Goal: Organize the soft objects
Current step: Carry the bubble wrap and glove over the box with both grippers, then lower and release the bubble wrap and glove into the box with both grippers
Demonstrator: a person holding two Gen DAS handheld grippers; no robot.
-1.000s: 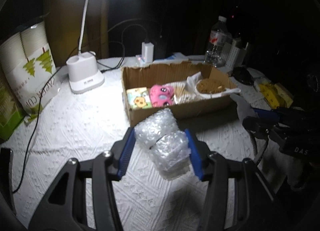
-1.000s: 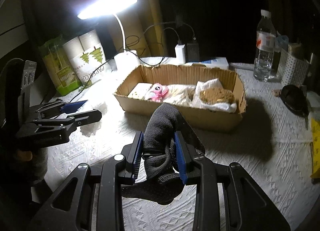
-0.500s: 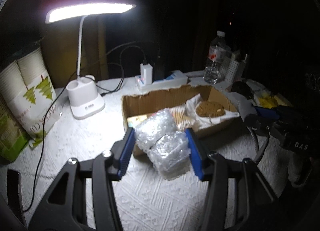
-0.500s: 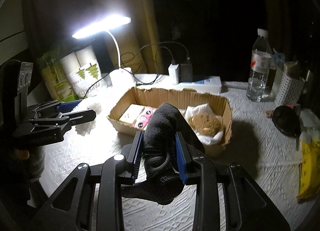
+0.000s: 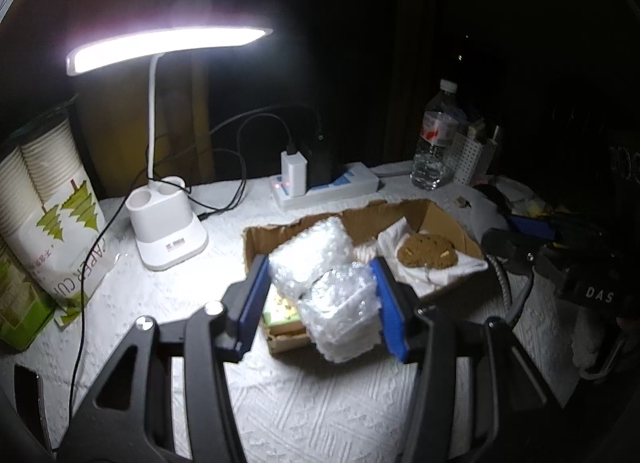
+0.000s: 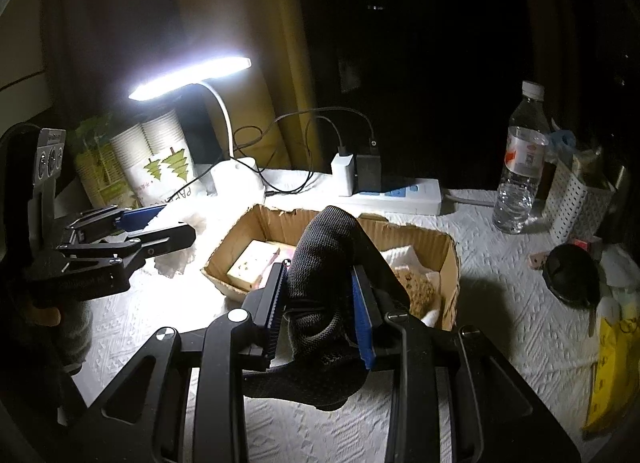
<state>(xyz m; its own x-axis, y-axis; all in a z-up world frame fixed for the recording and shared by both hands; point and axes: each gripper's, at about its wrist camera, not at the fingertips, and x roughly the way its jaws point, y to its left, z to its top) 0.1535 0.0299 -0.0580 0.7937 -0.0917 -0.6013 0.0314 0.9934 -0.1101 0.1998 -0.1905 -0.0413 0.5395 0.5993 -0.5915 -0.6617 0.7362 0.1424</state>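
On a lamplit white tablecloth (image 5: 320, 415), the left gripper (image 5: 320, 295) clamps bubble wrap (image 5: 324, 287) and the right gripper (image 6: 320, 303) a black mesh cloth (image 6: 324, 263), both short of the part-filled cardboard box (image 6: 450, 259).

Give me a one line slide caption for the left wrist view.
Left gripper clamps a bubble wrap bundle above the cardboard box, lit by a desk lamp.
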